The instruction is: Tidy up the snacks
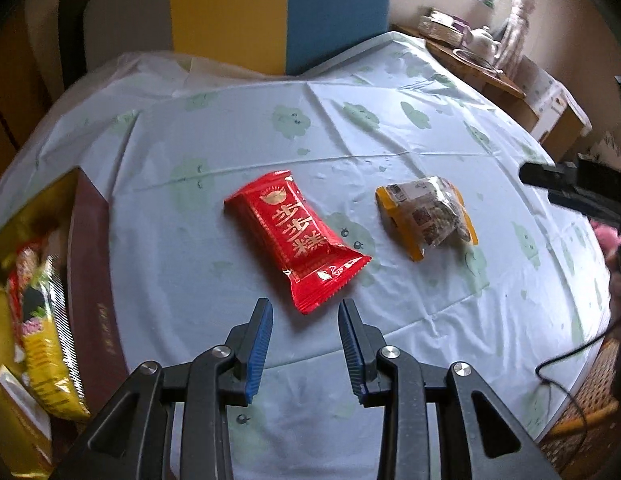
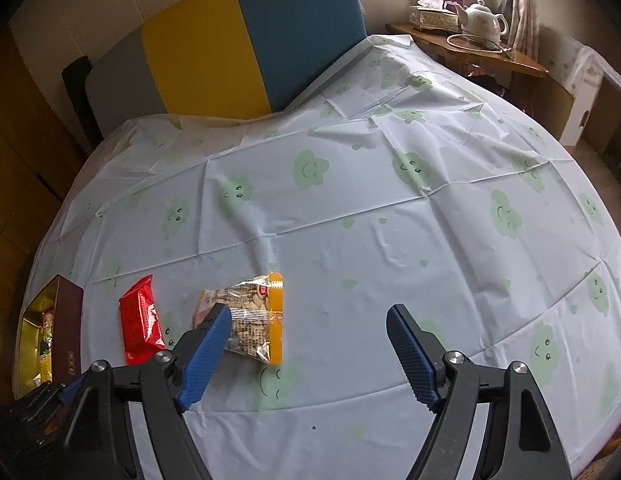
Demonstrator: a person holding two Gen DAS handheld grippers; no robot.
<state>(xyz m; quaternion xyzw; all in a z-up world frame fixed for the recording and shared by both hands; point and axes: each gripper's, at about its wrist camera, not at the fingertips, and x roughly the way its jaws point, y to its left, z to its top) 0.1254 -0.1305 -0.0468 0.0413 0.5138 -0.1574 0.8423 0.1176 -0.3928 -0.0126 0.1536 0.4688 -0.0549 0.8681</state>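
A red snack packet with gold characters [image 1: 296, 240] lies on the table, just beyond my open, empty left gripper [image 1: 305, 306]. A clear and yellow snack packet [image 1: 428, 216] lies to its right. A dark red box with a gold inside [image 1: 90, 280] stands at the left edge and holds several snack packets [image 1: 42, 332]. In the right wrist view my right gripper [image 2: 308, 312] is open and empty, its left finger [image 2: 208, 344] over the near corner of the clear and yellow packet [image 2: 254, 316]. The red packet [image 2: 142, 320] and the box [image 2: 66, 328] lie further left.
A tablecloth with green cloud faces [image 2: 390, 220] covers the round table. A yellow and blue chair back [image 2: 250, 40] stands behind it. A wooden side table with a white teapot [image 2: 484, 20] stands at the back right. A black cable [image 1: 566, 364] hangs at the right edge.
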